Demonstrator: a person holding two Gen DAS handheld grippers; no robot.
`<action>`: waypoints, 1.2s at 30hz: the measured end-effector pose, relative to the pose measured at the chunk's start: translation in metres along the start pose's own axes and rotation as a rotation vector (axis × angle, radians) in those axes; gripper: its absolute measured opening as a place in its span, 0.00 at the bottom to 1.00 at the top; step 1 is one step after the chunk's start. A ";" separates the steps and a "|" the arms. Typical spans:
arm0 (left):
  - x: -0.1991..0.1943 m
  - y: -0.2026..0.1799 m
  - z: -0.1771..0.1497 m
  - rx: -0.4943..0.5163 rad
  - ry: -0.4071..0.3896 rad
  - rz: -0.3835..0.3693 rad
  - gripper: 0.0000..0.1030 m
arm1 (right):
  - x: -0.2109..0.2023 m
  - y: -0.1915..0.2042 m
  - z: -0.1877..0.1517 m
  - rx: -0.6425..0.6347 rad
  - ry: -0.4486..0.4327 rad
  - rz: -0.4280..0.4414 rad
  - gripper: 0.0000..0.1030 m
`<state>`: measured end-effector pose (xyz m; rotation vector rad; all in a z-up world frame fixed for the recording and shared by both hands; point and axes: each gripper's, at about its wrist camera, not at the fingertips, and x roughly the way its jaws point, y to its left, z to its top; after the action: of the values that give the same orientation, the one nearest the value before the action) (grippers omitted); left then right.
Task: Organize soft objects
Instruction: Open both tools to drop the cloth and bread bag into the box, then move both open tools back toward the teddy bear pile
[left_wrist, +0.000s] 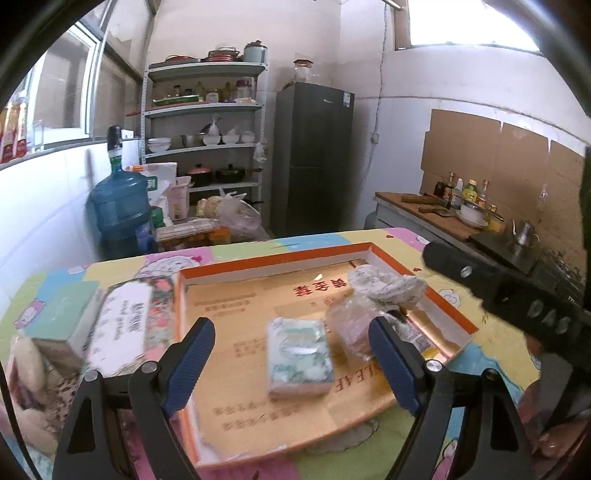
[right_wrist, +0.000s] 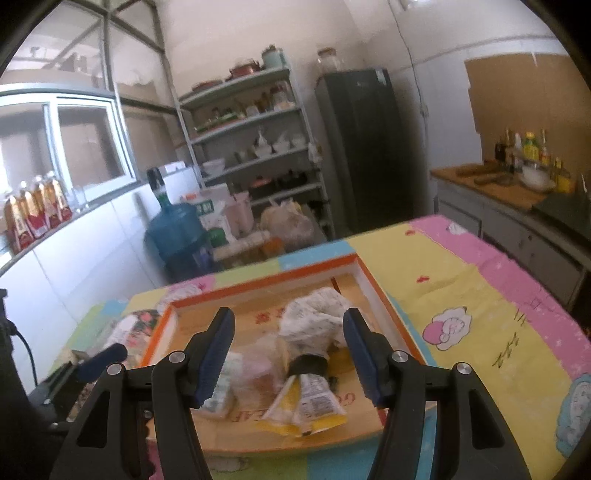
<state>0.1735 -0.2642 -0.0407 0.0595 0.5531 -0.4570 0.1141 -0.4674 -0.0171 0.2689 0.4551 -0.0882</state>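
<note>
A small kitchen with a shelf rack, a dark fridge and a blue water jug lies behind a table (left_wrist: 461, 373) under a pastel cartoon cloth. On it sits a shallow orange-rimmed box tray (left_wrist: 280, 254), already holding soft things: a green tissue pack (left_wrist: 299, 356), a clear-wrapped pinkish bundle (left_wrist: 351, 328), a crumpled white cloth (left_wrist: 384, 286) and, in the right wrist view, a yellow squeeze tube (right_wrist: 310, 406) with a black cap.

The left gripper (left_wrist: 291, 365) stands wide above the tissue pack, nothing between its pads. The right gripper (right_wrist: 288, 354) is also apart and empty, framing the cloth and tube from above.

This looks like the gap between placements: both tools free over the tray. The next move calls for fetching what lies outside it, likely the floral tissue packet (left_wrist: 123, 325) just left of the tray, the pale green box (left_wrist: 59, 317) beyond it, or a fuzzy cream item (left_wrist: 26, 369) at the table's edge. The tray's raised rim stands between them and must be cleared.
</note>
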 end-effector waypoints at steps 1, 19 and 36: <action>-0.003 0.002 -0.001 -0.002 0.000 -0.001 0.83 | -0.005 0.005 0.000 -0.008 -0.009 0.001 0.61; -0.092 0.069 -0.031 -0.058 -0.049 0.121 0.82 | -0.053 0.097 -0.031 -0.110 -0.032 0.072 0.61; -0.153 0.127 -0.062 -0.117 -0.084 0.211 0.82 | -0.078 0.157 -0.067 -0.142 -0.018 0.134 0.61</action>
<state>0.0831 -0.0773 -0.0226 -0.0133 0.4844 -0.2198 0.0386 -0.2966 -0.0037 0.1587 0.4224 0.0729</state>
